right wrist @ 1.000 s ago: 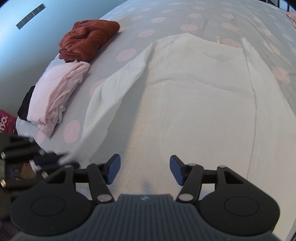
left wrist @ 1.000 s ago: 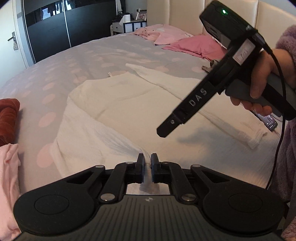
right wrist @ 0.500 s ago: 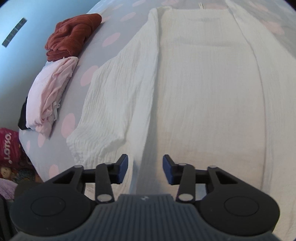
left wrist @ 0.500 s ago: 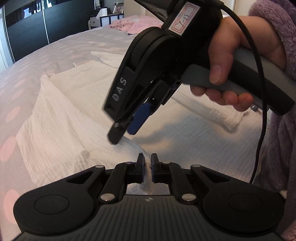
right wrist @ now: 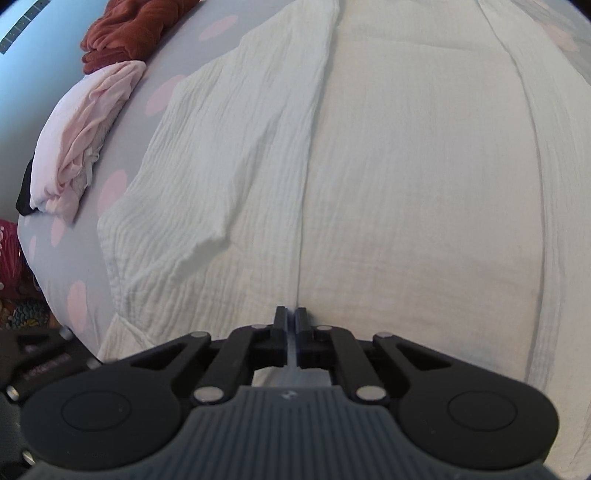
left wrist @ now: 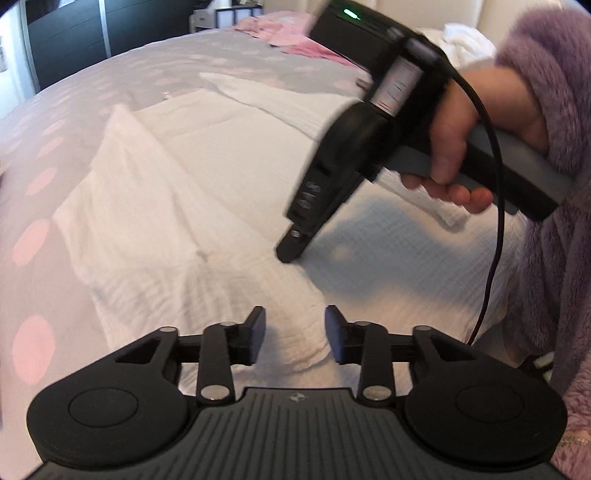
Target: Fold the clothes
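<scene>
We see a white garment (left wrist: pixel 229 155) spread flat across the bed (left wrist: pixel 74 110), its near hem toward us. In the left wrist view, our left hand-held gripper (left wrist: pixel 294 334) hangs released just above that hem, fingers apart with nothing between them. The same view shows our right hand-held gripper (left wrist: pixel 290 254) from the side, tip pressed down on the cloth, held by a hand (left wrist: pixel 454 147) in a purple fleece sleeve (left wrist: pixel 546 110); from this angle we cannot read its jaws. The right wrist view settles that: the right hand-held gripper (right wrist: pixel 290 321) is clenched on a thin ridge of the white garment (right wrist: pixel 406 166) at a lengthwise crease. Only this view shows a pink garment (right wrist: pixel 88 122) and a rust-red garment (right wrist: pixel 136 26) piled near the bed's left edge.
</scene>
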Available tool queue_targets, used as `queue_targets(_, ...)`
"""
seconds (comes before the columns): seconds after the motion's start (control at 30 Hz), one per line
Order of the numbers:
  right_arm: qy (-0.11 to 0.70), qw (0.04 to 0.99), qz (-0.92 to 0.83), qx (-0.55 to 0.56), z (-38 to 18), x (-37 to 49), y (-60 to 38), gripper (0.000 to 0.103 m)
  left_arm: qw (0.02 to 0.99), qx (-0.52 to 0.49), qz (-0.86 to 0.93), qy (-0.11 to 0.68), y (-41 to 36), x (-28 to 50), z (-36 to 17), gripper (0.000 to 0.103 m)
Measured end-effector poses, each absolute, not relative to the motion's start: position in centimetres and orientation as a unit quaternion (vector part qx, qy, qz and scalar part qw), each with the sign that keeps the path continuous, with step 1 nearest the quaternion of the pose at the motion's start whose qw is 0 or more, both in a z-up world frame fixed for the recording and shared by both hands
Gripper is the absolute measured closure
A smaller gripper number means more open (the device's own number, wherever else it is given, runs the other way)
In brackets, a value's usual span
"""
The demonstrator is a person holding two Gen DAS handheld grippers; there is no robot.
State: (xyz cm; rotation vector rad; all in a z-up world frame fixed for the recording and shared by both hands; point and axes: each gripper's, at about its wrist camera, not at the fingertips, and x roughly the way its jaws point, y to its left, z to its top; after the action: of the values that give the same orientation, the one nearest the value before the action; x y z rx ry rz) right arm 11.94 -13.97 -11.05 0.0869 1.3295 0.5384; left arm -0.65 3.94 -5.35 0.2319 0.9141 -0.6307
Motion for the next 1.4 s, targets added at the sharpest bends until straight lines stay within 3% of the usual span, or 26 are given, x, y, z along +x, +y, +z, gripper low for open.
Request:
queue_targets(0.07, 0.608, 0.753, 0.248, 0.045, -10.9, 11.6, -14.2, 0.090, 0.856, 0.082, -0.284, 0.423, 5.4, -0.9, -4.4, 0.062)
queue_targets(0.13, 0.607, 0.753, 0.248, 0.052, -10.7, 11.1, -14.5, 0.075, 0.871, 0.059, -0.260, 0.412, 7.0, -1.1, -3.9, 0.058)
queue_targets(0.2, 0.606, 0.753, 0.248, 0.062, -10.6, 10.5, -14.8, 0.071, 0.882, 0.049, -0.232, 0.408, 8.4, -0.8, -3.9, 0.056)
queue_targets(0.57, 0.613, 0.743, 0.239, 0.124, -10.8, 6.3, -15.6, 0.071, 0.867, 0.014, -0.227, 0.443, 11.4, 2.7, -7.5, 0.058)
queue_targets(0.7, 0.615, 0.739, 0.241, 0.133, -11.4, 5.1, -15.0, 0.070, 0.858, -0.005, -0.243, 0.453, 10.8, 3.2, -8.5, 0.074)
queue_targets(0.77, 0.615, 0.738, 0.244, 0.136, -11.4, 4.7, -14.7, 0.073, 0.855, -0.013, -0.251, 0.453, 10.6, 3.3, -8.4, 0.084)
queue_targets(0.83, 0.612, 0.738, 0.249, 0.135, -11.1, 4.4, -14.7, 0.091, 0.853, -0.023, -0.257, 0.453, 10.7, 3.2, -7.9, 0.092)
queue_targets(0.93, 0.602, 0.744, 0.254, 0.141, -10.1, 4.3, -15.0, 0.095, 0.853, -0.039, -0.254, 0.454, 11.5, 2.6, -6.2, 0.096)
queue_targets(1.13, 0.592, 0.735, 0.284, 0.169, -8.1, 4.5, -15.6, 0.096, 0.843, -0.075, -0.218, 0.486, 13.9, 1.1, -3.9, 0.096)
queue_targets(1.4, 0.617, 0.722, 0.290, 0.115, -10.0, 4.2, -13.2, 0.098, 0.827, -0.079, -0.167, 0.531, 14.9, 1.7, -7.9, 0.096)
